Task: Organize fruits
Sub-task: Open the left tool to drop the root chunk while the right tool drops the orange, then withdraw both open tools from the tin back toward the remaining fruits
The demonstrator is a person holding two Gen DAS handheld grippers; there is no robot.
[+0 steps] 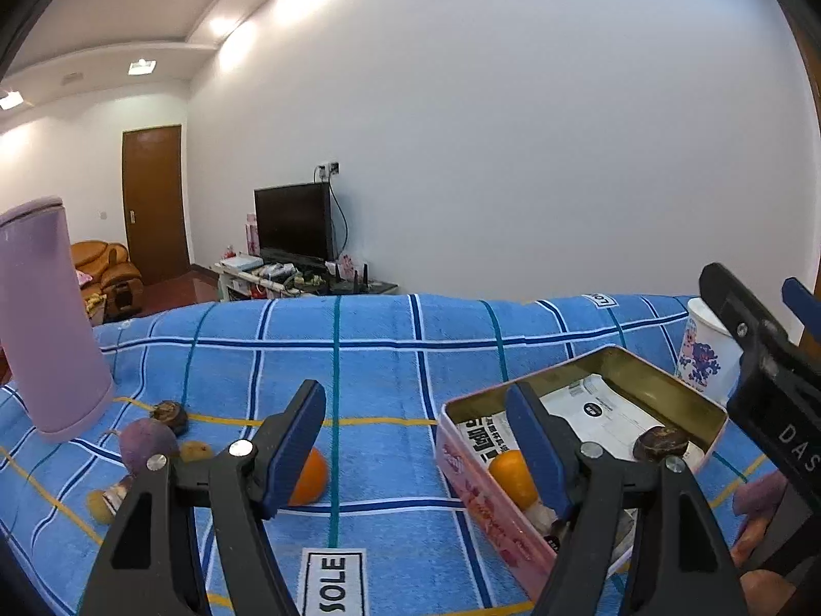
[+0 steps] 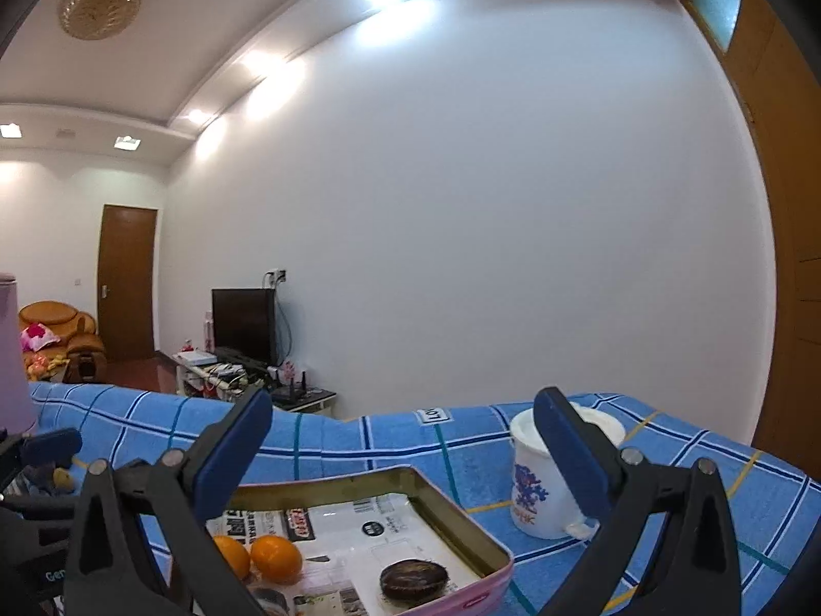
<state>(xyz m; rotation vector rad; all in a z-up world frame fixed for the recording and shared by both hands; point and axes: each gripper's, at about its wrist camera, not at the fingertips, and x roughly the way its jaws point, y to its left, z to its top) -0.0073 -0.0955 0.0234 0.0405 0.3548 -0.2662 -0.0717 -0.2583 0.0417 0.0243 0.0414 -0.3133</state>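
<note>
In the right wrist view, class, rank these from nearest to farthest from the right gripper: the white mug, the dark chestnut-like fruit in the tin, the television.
1. Dark fruit: in the tin, just below the open right gripper.
2. White mug: on the blue cloth, behind the right finger.
3. Television: against the far wall, left.
</note>
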